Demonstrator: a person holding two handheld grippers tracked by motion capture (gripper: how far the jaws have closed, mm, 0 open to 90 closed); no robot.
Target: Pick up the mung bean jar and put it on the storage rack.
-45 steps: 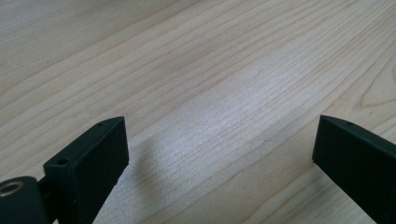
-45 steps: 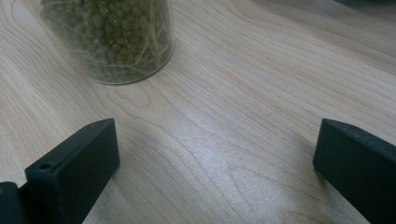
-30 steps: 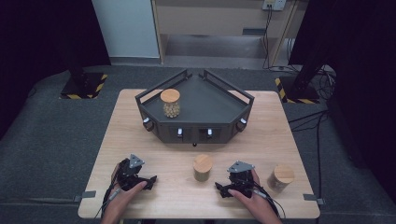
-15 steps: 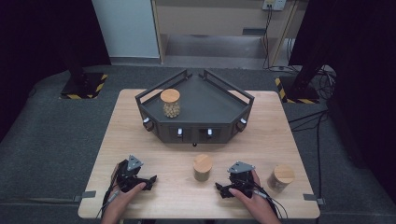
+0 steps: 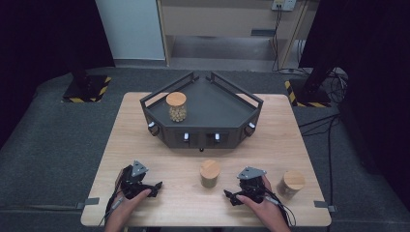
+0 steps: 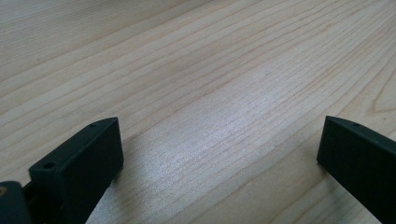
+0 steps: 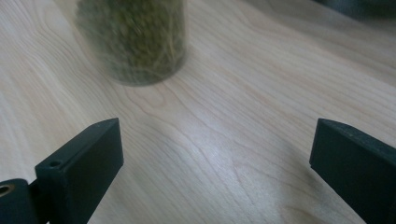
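Three glass jars with wooden lids are in the high view. One jar (image 5: 176,106) of pale round pieces stands on the dark tray (image 5: 232,133). A second jar (image 5: 210,173) stands on the table between my grippers, and a third jar (image 5: 291,183) at the right. My left gripper (image 5: 157,186) rests low at the front left, open over bare wood (image 6: 219,135). My right gripper (image 5: 227,195) is open, its jaws having just been closing a little with nothing between them (image 7: 217,135). The middle jar (image 7: 135,42) stands blurred ahead of it, apart from the jaws.
The tray is an angular dark box with rails and small knobs on its front wall, at the middle back of the wooden table (image 5: 145,145). Grey floor surrounds the table. Dark stands rise at both back corners.
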